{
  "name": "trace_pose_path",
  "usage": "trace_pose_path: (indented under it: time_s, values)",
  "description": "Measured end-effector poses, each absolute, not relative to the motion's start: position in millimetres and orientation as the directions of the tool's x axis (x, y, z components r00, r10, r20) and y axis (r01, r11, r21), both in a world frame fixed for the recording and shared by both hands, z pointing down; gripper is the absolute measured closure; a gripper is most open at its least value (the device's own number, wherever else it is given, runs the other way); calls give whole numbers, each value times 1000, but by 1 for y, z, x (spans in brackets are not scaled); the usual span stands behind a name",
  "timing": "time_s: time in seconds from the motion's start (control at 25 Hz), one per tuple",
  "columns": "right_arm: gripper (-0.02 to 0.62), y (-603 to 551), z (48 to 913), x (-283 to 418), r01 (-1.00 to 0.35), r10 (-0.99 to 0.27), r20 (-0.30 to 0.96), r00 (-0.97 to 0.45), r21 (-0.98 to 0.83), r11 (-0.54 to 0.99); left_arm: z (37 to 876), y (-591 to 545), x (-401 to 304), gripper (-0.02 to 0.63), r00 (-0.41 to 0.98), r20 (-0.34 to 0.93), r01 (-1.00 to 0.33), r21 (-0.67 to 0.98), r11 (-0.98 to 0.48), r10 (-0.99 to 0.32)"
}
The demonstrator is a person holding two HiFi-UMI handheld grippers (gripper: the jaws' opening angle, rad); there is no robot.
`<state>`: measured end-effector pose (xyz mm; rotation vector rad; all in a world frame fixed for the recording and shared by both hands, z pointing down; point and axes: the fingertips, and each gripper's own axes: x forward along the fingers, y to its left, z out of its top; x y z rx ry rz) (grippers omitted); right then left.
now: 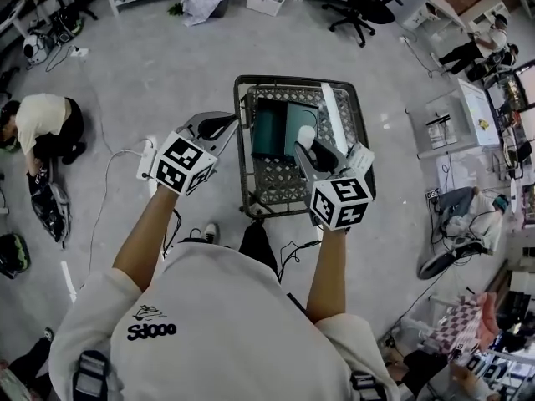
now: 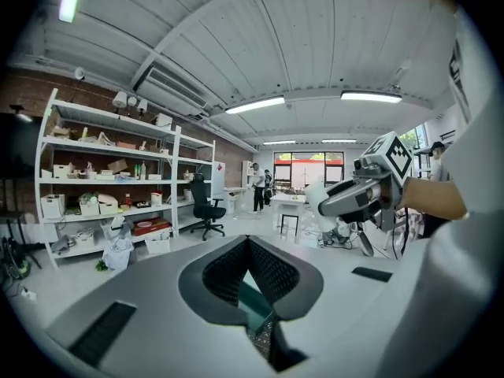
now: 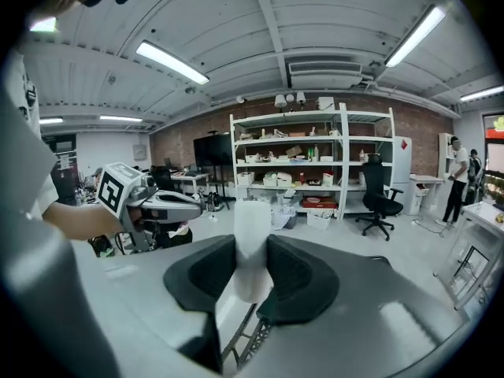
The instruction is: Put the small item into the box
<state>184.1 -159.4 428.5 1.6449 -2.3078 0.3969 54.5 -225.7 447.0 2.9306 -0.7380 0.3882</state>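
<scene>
the right tool (image 3: pixel 252 270) is clenched on a small white item (image 3: pixel 253 235), holding it above the wire basket (image 1: pixel 247 182), over the teal box's (image 1: pixel 269 130) right side. the left tool (image 2: pixel 249 242) is closed on nothing, near the basket's left rim.

A robotics lab or workshop in an industrial loft. White shelves (image 3: pixel 287 142) loaded with bins (image 2: pixel 53 205) and parts stand against a bare brick wall (image 3: pixel 417 132), under strip lights (image 3: pixel 172 61) on a panelled ceiling. The floor (image 1: pixel 150 73) is plain grey concrete. An office chair (image 3: pixel 376 191) stands by the shelves. One person (image 1: pixel 42 124) crouches over gear on the floor, and another (image 1: pixel 468 215) sits among equipment at the far side.
</scene>
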Motion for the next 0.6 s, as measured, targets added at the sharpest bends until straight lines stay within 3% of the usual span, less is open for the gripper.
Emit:
trace_pose_path:
  time_s: [0.24, 0.6]
  values:
    - [463, -203, 461, 185, -893, -775, 457, -436, -112, 437, 466, -246, 51, 604, 787, 313, -576, 62, -815, -532]
    - [463, -261, 512, 197, -834, -654, 565, -502, -117, 540, 486, -275, 55, 604, 699, 351, -688, 91, -720, -623]
